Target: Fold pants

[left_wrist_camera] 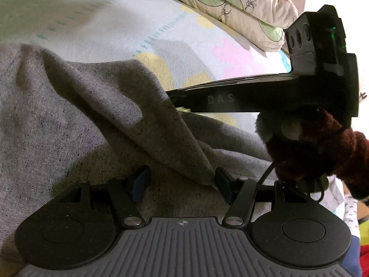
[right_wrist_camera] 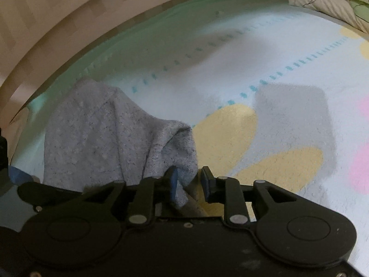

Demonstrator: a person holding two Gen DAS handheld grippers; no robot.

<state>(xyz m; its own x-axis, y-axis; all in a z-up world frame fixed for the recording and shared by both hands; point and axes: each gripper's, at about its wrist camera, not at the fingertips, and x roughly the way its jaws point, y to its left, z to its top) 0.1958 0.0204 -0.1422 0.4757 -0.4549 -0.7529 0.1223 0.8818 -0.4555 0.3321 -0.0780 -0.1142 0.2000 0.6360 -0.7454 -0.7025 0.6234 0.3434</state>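
While the right gripper (right_wrist_camera: 188,183) has its jaws nearly closed on a corner of the grey pants (right_wrist_camera: 110,136) and the left gripper (left_wrist_camera: 182,182) stands half open over them, carry that corner flat across the patterned bedspread (right_wrist_camera: 288,73).

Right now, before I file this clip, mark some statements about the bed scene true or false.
1. The grey pants lie on a bedsheet with coloured dots. True.
2. The left hand-held gripper is clamped shut. False: its jaws stand apart over the grey cloth.
3. A leaf-print pillow lies at the far side of the sheet. True.
4. The right hand-held gripper hangs clear of the pants. False: a lifted fold of cloth sits between its fingers.
5. The person's sleeve is white. False: it is dark red.
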